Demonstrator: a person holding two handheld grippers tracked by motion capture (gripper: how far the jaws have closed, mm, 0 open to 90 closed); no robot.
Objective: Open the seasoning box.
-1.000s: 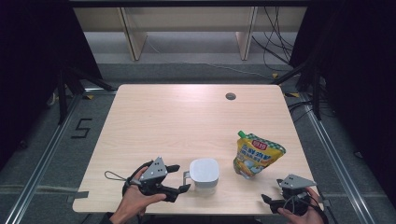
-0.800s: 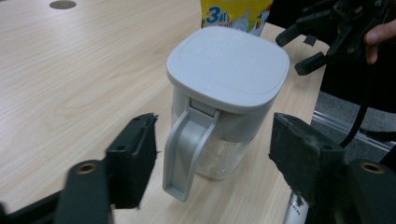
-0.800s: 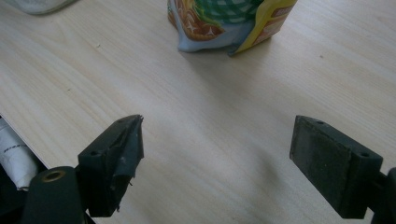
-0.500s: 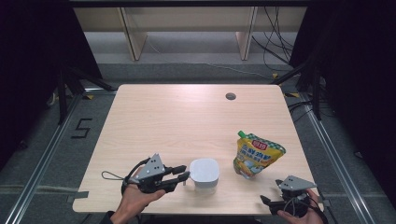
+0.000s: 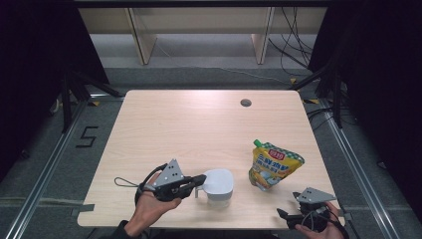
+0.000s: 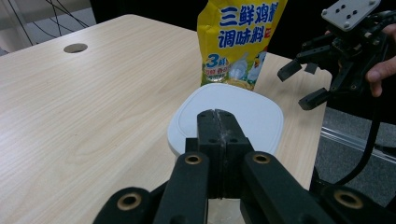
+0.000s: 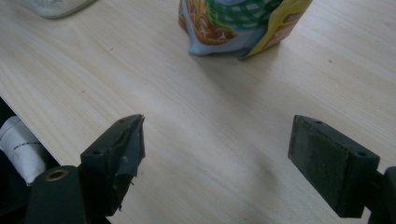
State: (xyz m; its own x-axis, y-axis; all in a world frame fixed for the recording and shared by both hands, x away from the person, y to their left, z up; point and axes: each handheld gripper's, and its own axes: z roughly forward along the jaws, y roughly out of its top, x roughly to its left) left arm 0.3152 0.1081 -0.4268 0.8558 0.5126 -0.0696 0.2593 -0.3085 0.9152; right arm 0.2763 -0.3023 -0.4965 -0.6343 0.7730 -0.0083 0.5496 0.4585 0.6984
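The pale wood-grain table carried two items, both close to the person's edge. The yellow stand-up seasoning pouch with green top and printed label stood upright toward the right, untouched and apart from both tools. The small clear container with rounded white plastic lid sat left of the pouch and near the front edge, with its lid on and flat.

Judged progress was early. The container had only been approached from its left side; it was not lifted, and nothing had been done to the pouch. Everything past a first grip looked left to do.

The left gripper lay roughly level and pointed right, its tip at the small handle on the container's left side. Its jaws had just been closing and now stood fully together, pads face to face. In the left gripper view nothing showed between the pads. Whether the handle was pinched lower down I could not tell.

The left hand came in from the bottom edge and was wrapped around the tool body.

The right gripper hung low over the table's front right corner, aimed toward the pouch base. Its jaws were spread wide with only bare tabletop between them, so it held nothing. The right hand sat at the frame's bottom edge.
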